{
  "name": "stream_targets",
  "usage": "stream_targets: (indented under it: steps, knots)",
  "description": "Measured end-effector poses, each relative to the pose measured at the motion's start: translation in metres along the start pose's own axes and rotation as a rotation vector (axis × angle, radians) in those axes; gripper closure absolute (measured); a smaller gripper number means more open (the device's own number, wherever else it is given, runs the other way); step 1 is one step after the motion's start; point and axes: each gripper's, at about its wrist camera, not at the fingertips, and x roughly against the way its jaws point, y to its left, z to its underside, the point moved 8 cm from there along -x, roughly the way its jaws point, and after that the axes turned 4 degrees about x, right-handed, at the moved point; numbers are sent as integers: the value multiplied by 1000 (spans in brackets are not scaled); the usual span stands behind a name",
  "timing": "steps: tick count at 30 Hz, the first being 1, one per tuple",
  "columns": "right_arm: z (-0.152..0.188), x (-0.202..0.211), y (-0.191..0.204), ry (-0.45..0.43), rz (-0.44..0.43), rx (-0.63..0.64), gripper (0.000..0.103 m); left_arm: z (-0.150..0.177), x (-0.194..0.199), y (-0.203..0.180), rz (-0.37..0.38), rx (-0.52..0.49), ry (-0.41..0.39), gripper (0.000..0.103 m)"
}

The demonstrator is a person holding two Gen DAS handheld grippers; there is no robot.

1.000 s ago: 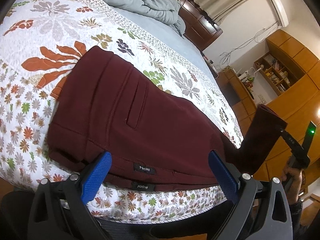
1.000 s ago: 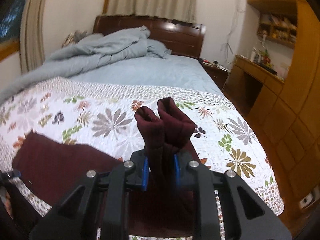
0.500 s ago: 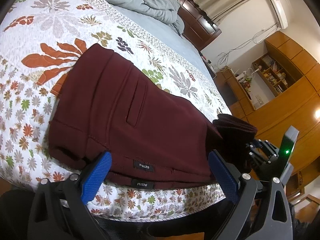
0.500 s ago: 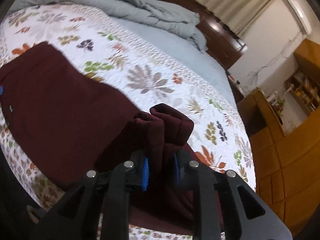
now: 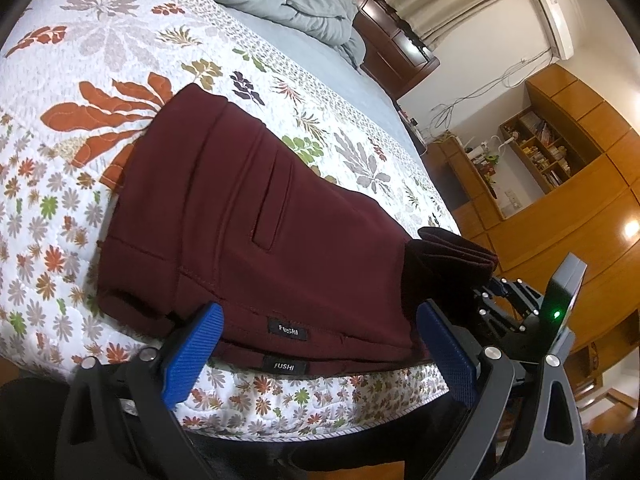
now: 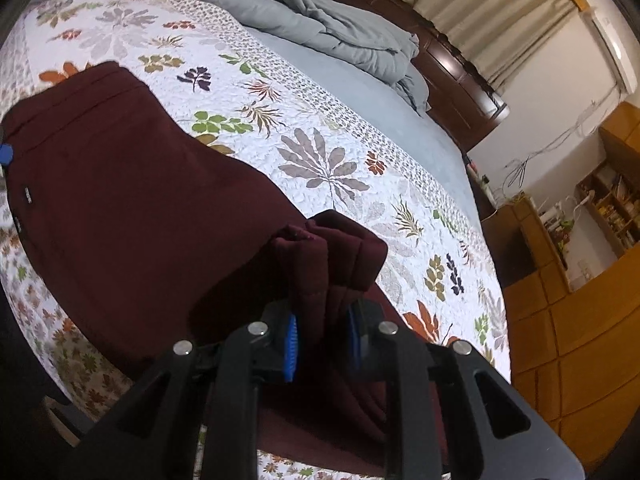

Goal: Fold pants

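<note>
Maroon pants (image 5: 256, 216) lie folded on floral quilt (image 5: 80, 184). Left gripper (image 5: 320, 344) released, jaws wide. Right gripper (image 6: 322, 340) clenched on bunched pant legs (image 6: 332, 256).

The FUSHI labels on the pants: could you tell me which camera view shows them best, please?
The left wrist view: both FUSHI labels sit close and legible on the near edge of the maroon pants, between the open left gripper fingers. The right wrist view shows only a tiny, unreadable tag at its far left edge.

Both grippers are showing black frames: the left gripper (image 5: 320, 344) and right gripper (image 6: 320, 344) are wearing ribbed blue pads and silver screws.
</note>
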Motion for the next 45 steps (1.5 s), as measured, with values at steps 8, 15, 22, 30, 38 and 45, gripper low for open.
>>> stream_targets:
  steps: [8,15,22,30,38,45]
  knots:
    - [3,-9,16,0,34,76,84,-2,-3,1,12,7,9,5]
    - [21,-19,53,-1,140,258,83,-2,-3,1,18,10,11,5]
    - [45,-30,76,10,140,342,81,0,-4,1,6,5,13,5]
    - [53,-21,74,-5,98,345,81,0,-8,1,-18,-2,10,4]
    - [64,-20,86,-40,133,397,76,0,-11,2,-39,-13,17,4]
    - [45,43,35,-152,-278,33,30,0,-11,4,-39,-7,19,4]
